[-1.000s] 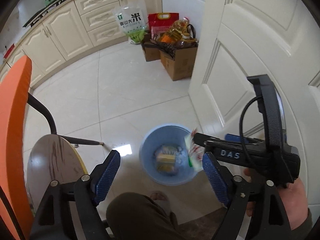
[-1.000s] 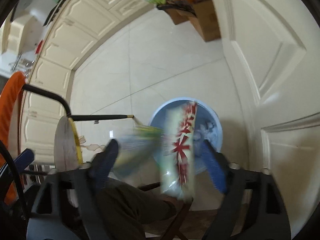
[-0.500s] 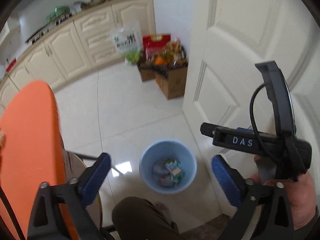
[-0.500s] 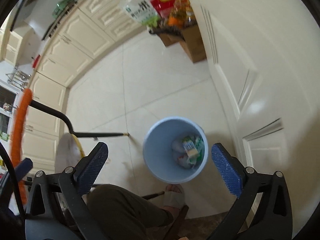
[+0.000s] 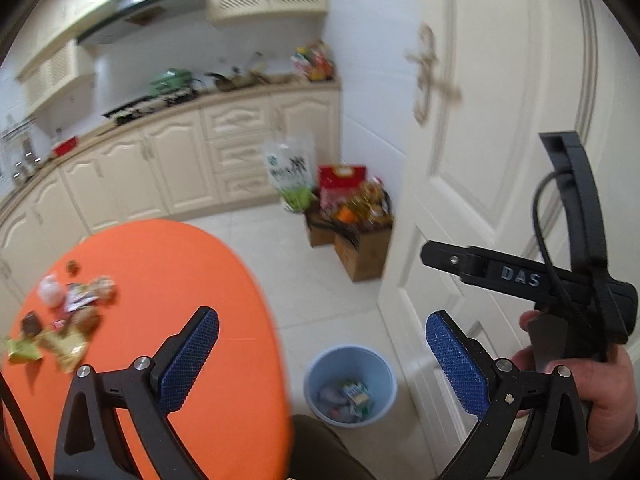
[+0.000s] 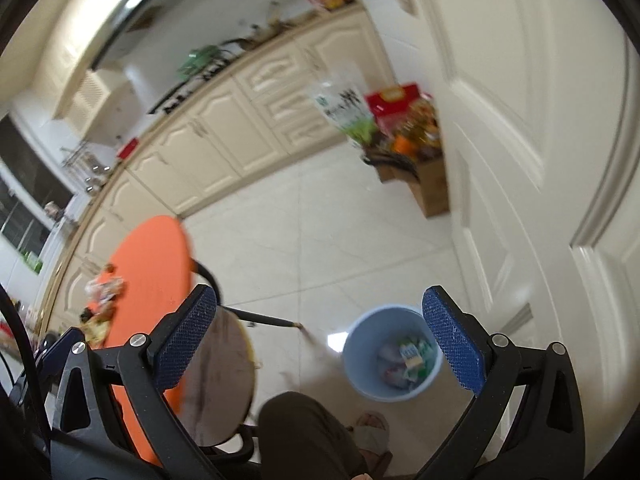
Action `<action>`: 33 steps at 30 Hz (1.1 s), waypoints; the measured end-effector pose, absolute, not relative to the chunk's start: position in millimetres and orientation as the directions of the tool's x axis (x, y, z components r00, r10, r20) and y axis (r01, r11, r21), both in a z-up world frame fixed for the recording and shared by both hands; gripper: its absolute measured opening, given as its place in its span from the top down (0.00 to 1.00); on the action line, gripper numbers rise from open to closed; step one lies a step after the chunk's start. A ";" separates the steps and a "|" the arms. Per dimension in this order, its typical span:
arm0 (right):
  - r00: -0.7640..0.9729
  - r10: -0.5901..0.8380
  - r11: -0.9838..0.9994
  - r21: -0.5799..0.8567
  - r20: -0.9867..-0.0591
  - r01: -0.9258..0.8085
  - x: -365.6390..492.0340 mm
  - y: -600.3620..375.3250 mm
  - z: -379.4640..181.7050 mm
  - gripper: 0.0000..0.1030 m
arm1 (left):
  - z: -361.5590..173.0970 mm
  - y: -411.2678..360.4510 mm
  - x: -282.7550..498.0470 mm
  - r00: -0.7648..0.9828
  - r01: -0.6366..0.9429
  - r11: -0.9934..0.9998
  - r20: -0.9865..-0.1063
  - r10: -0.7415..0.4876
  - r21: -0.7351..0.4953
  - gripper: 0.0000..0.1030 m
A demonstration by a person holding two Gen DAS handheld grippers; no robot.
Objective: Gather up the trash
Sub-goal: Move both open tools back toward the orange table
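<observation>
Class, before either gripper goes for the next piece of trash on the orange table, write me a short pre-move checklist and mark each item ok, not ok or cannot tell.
1. Left gripper empty, jaws wide apart: ok.
2. Right gripper empty, jaws wide apart: ok.
3. Blue bin upright on the floor beside the white door, mouth open, wrappers lying low in it: ok.
4. Trash left to collect: not ok, a cluster of wrappers lies on the orange table.
5. Which wrapper is easiest to pinch: cannot tell, the pile is blurred.
6. Table surface between left gripper and pile bare: ok.
</observation>
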State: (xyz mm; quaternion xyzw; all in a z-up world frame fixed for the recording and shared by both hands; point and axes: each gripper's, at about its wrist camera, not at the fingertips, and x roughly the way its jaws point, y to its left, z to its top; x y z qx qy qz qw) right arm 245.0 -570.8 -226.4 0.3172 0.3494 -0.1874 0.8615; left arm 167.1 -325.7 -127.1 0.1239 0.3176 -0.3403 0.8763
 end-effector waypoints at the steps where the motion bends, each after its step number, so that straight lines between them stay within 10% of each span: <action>1: 0.696 -0.099 0.744 0.411 -0.712 0.526 250.3 -559.4 -216.9 0.00 | -116.9 -309.2 156.1 0.582 0.661 0.751 -0.630 -0.515 -0.004 0.01; 18: 0.814 -0.018 0.963 0.209 -0.581 0.171 330.3 -331.0 -102.7 0.00 | -60.4 -74.7 53.5 0.852 0.236 0.969 -0.463 -0.242 -0.071 0.01; 33: 0.781 0.083 0.996 0.080 -0.619 -0.042 381.0 -224.2 -121.5 0.00 | -72.5 -17.0 10.8 0.871 0.012 0.991 -0.486 -0.076 -0.132 0.01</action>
